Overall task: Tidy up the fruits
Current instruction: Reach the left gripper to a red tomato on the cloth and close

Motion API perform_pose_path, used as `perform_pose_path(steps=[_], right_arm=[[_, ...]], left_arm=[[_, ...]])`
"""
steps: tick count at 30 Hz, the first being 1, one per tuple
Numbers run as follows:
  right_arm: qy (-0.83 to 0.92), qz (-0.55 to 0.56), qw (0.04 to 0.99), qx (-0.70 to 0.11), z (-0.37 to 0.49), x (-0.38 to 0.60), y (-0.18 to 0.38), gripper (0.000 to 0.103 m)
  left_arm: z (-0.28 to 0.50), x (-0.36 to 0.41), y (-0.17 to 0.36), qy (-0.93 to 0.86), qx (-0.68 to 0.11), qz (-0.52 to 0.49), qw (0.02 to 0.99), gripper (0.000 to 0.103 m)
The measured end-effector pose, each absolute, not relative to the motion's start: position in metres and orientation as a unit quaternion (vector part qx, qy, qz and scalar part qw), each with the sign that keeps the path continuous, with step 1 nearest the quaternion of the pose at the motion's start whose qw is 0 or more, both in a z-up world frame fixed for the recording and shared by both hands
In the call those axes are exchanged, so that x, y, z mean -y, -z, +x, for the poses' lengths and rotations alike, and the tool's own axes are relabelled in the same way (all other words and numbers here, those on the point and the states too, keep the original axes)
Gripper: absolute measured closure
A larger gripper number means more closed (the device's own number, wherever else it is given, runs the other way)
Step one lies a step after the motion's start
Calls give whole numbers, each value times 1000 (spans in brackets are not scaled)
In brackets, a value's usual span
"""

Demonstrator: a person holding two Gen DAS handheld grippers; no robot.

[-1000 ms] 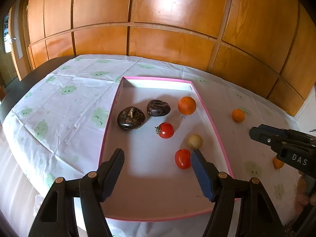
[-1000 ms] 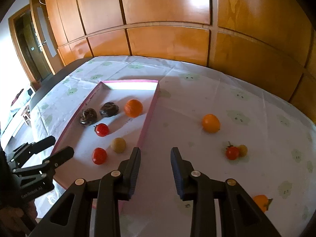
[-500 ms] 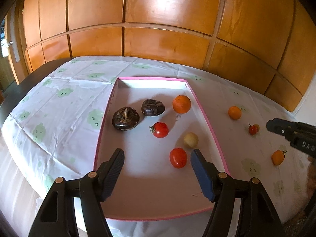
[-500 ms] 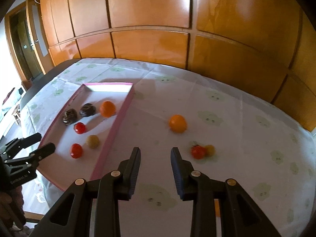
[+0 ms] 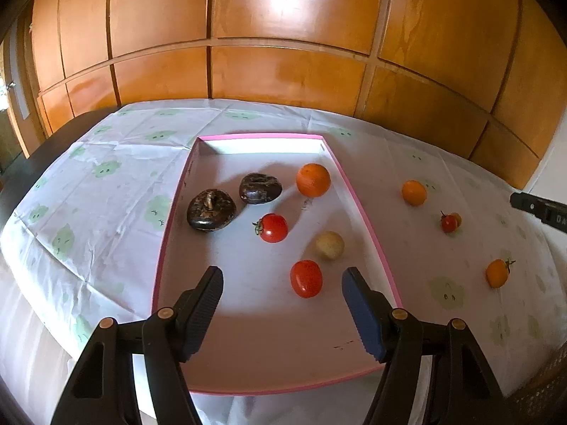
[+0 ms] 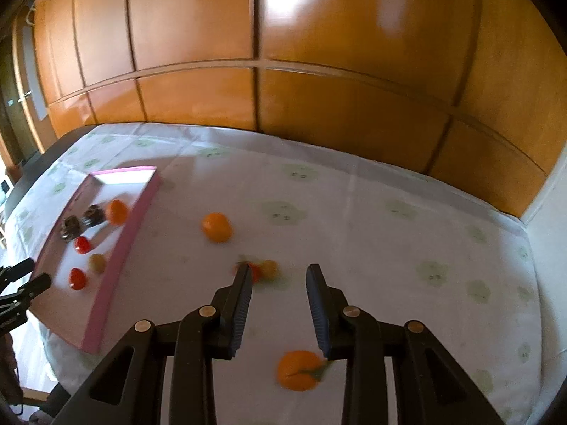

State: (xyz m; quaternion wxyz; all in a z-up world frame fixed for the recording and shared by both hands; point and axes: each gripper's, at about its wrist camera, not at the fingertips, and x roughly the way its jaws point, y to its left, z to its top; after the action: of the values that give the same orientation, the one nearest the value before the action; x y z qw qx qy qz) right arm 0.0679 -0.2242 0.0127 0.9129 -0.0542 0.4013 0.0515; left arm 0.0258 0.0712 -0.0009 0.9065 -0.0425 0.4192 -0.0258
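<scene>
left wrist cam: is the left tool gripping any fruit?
No. The left tool is open over the pink tray, with the red tomato lying untouched between its fingers.

A white tablecloth (image 5: 106,191) printed with small green cloud faces covers the table ahead of and below both grippers, creased in a grid of fold lines. Beyond it, straight ahead, stands a wall of glossy orange-brown wooden panels (image 5: 283,35) with a bright glare patch high up. Far to the left, a door (image 6: 28,71) shows dimly.
</scene>
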Motion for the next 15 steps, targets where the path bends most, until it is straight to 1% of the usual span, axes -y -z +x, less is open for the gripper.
perform_pose_path(steps=[5, 9, 11, 15], right_arm=[[-8, -40, 914, -403, 79, 266, -8, 71], [35, 13, 909, -415, 85, 307, 8, 71], [58, 49, 893, -443, 88, 325, 19, 71], [68, 80, 892, -441, 89, 338, 18, 71]], left_arm=[[25, -63, 0, 38, -418, -30, 907, 33], [27, -53, -3, 53, -421, -21, 905, 33], [28, -44, -6, 65, -420, -11, 905, 33], [32, -25, -10, 84, -418, 7, 905, 33]])
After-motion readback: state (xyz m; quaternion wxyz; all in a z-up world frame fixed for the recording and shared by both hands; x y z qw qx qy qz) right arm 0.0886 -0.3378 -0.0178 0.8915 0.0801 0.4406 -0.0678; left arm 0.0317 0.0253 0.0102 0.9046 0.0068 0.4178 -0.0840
